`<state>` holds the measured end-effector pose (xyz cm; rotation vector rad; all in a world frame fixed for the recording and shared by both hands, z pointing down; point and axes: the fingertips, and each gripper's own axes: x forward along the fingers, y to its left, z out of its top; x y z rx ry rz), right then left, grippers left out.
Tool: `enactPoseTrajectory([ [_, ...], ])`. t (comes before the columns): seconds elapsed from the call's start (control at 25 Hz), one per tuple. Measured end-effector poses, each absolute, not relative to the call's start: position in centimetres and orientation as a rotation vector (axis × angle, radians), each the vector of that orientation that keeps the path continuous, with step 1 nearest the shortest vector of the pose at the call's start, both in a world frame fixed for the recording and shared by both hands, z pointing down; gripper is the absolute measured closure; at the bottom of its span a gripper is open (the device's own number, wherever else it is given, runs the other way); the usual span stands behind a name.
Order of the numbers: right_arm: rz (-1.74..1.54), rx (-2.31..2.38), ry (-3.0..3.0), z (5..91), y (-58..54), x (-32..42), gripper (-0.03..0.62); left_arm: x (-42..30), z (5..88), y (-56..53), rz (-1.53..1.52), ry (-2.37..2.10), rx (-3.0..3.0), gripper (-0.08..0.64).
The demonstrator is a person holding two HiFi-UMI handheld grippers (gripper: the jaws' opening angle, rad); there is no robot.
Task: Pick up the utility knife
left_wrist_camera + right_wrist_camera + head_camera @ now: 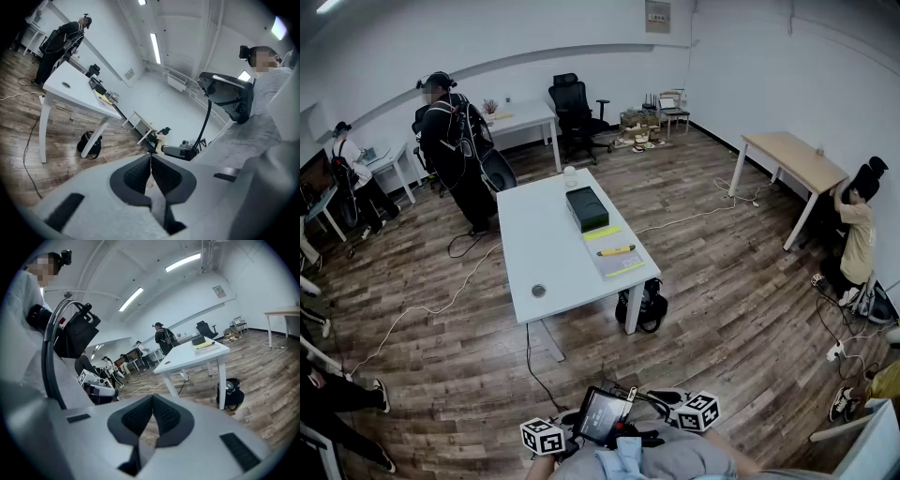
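The utility knife (616, 250), yellow with a dark tip, lies on a pale notebook (620, 263) near the right edge of the white table (546, 253), well ahead of me. A black box (587, 207) sits behind it on the same table. Both grippers are held low against my body, far from the table; only their marker cubes show in the head view, the left one (543, 436) and the right one (697, 412). My left gripper (151, 161) is shut with nothing in it. My right gripper (152, 401) is likewise shut and empty.
A black bag (642, 305) rests on the floor under the table's near right corner. A person in black (455, 150) stands by the far left corner. A wooden table (797, 157) and a crouched person (860, 234) are at the right. Cables (422, 309) cross the wooden floor.
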<state>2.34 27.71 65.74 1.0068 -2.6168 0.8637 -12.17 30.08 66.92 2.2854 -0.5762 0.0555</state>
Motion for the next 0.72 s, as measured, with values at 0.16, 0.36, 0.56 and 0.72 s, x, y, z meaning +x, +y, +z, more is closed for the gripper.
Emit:
enactPoseTrajectory([
  [0.16,0.883,1.038,-2.615,66.0,27.7,3.2,0.561,-11.4,66.9,29.4,0.078,-0.553,2.294,0.543],
  [0.36,0.904,1.04,-2.645,66.0,27.5,3.8,0.56,-10.4,66.7,28.5,0.101,-0.519,2.304,0.543],
  [0.56,0.953,1.005,-2.663,66.3,28.2,3.8,0.558,-9.9,66.6,28.2,0.104,-0.489,2.309,0.543],
  [0.72,0.981,1.012,-2.683,66.0,27.7,3.7,0.558,-9.8,66.0,27.7,0.117,-0.454,2.342,0.543],
])
